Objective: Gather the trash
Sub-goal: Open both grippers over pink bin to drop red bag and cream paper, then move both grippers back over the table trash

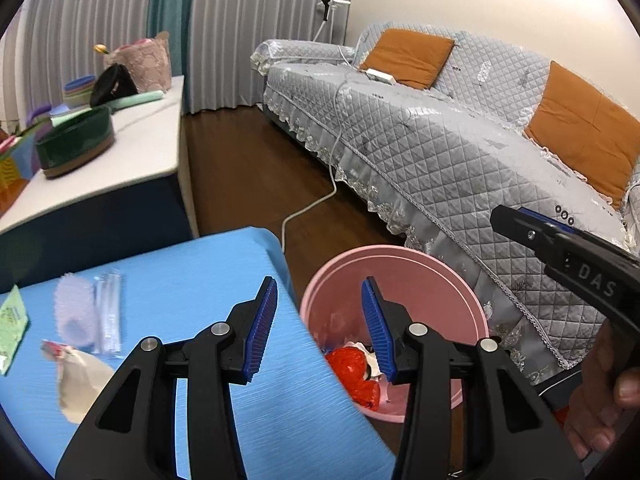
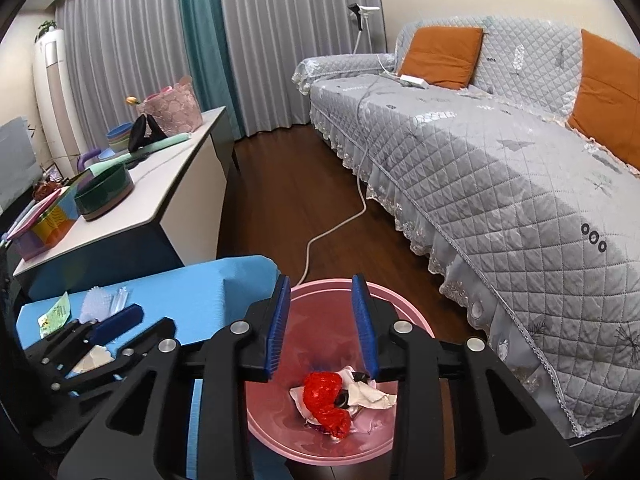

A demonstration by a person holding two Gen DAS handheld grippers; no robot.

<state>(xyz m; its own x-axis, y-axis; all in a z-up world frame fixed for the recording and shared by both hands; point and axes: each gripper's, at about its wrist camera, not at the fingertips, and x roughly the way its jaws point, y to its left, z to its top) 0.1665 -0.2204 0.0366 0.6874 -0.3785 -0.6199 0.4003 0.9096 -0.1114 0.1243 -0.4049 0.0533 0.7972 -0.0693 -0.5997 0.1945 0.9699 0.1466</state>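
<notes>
A: The right gripper [image 2: 322, 320] hangs over the pink bin [image 2: 416, 322], jaws apart and empty; the red wrapper [image 2: 326, 400] lies inside.

B: A drop, I'd judge. The left gripper [image 1: 320, 322] gapes empty too.

A: Next: the clear sleeve [image 1: 107, 316] on the blue table [image 1: 192, 276], long axis pointing away from the camera.

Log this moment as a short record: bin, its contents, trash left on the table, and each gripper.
bin: round pink plastic bin on the dark wood floor, beside the blue-covered table
bin contents: crumpled red plastic wrapper, crumpled white paper
trash on table: green printed packet, clear bubbly plastic piece, clear plastic sleeve, crumpled beige paper
left gripper: open, nothing between fingers
right gripper: open, empty, above bin
</notes>
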